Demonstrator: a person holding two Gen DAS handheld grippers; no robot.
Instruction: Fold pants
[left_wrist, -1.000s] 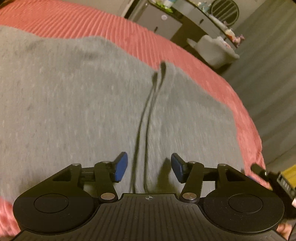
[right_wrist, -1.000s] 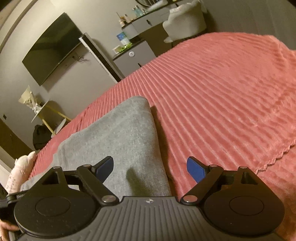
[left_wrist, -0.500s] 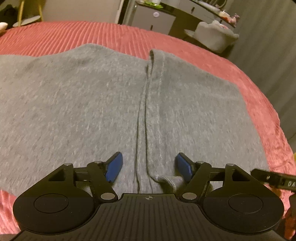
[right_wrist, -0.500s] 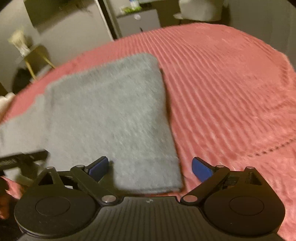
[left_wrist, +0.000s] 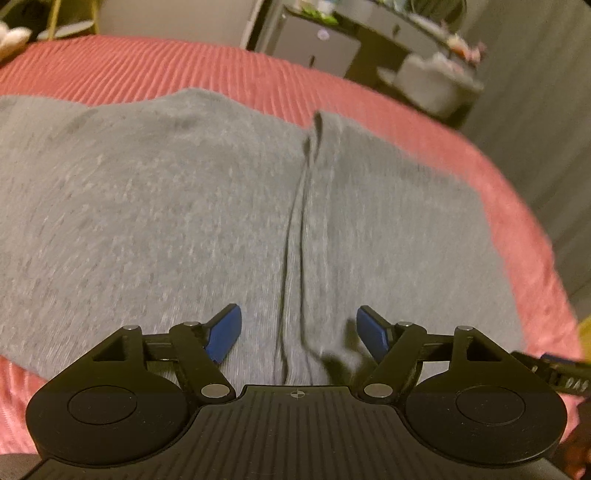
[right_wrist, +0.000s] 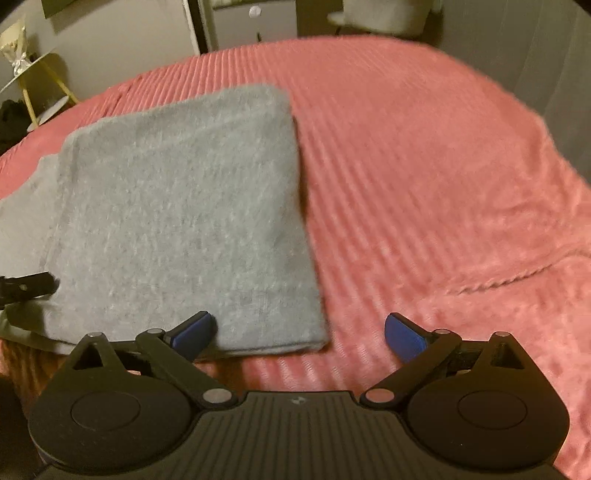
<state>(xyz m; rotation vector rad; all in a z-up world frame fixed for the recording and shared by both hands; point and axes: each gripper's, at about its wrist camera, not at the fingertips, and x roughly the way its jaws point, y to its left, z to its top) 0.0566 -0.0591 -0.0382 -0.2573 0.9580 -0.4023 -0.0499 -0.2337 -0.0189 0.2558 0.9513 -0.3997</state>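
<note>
Grey pants (left_wrist: 166, 221) lie folded flat on a pink ribbed bedspread (left_wrist: 184, 62). A seam or fold edge (left_wrist: 295, 229) runs down their middle. My left gripper (left_wrist: 299, 334) hovers low over that seam; its jaws are opening, with cloth under the gap and neither blue pad pressing on it. In the right wrist view the pants (right_wrist: 177, 221) form a neat rectangle. My right gripper (right_wrist: 299, 332) stands open over their near right corner, its right pad above bare bedspread (right_wrist: 424, 184). Part of the left gripper (right_wrist: 26, 286) shows at the left edge.
A grey cabinet (left_wrist: 317, 44) and a pale chair (left_wrist: 436, 77) stand beyond the far side of the bed. A yellow-legged stand (right_wrist: 37, 88) is at the far left. The bedspread's scalloped hem (right_wrist: 517, 277) falls away to the right.
Both grippers' jaws have spread wider. The right gripper has rolled and shifted, so the folded pants now lie squarely ahead of it. The left gripper has barely moved.
</note>
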